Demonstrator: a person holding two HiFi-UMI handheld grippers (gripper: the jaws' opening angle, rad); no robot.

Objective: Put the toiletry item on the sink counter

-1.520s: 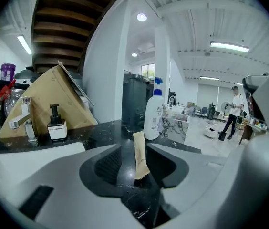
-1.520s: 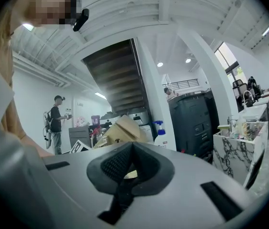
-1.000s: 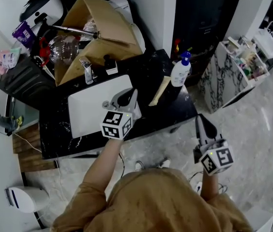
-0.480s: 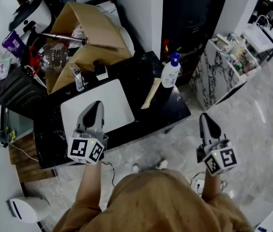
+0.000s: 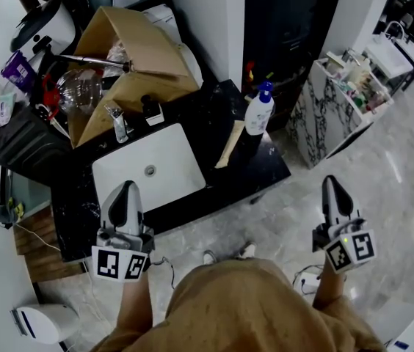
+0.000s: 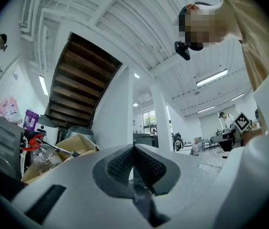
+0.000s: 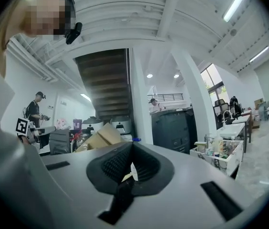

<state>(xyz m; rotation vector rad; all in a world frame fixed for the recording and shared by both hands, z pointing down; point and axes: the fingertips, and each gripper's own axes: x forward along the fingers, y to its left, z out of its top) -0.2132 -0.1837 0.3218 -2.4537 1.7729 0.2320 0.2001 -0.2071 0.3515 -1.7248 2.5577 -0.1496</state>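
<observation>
Just right of the white rectangular basin (image 5: 166, 160), the white plastic pump bottle (image 5: 258, 112) with the blue top stands upright on the black stone sink counter (image 5: 264, 169). A flat tan stick (image 5: 229, 144) lies just beside it, on the basin side. By this the placing looks done, and nothing grips the bottle. The left gripper (image 5: 126, 188) hangs in front of the basin near the counter's front edge, jaws pressed together on nothing. The right gripper (image 5: 333, 183) hangs well apart to the basin's right, over the pale floor, jaws likewise closed and empty. To finish well, I would keep both grippers low and clear of the counter. I would also check that the bottle sits flat, back from the edge right of the basin, and leave the stick alone.
</observation>
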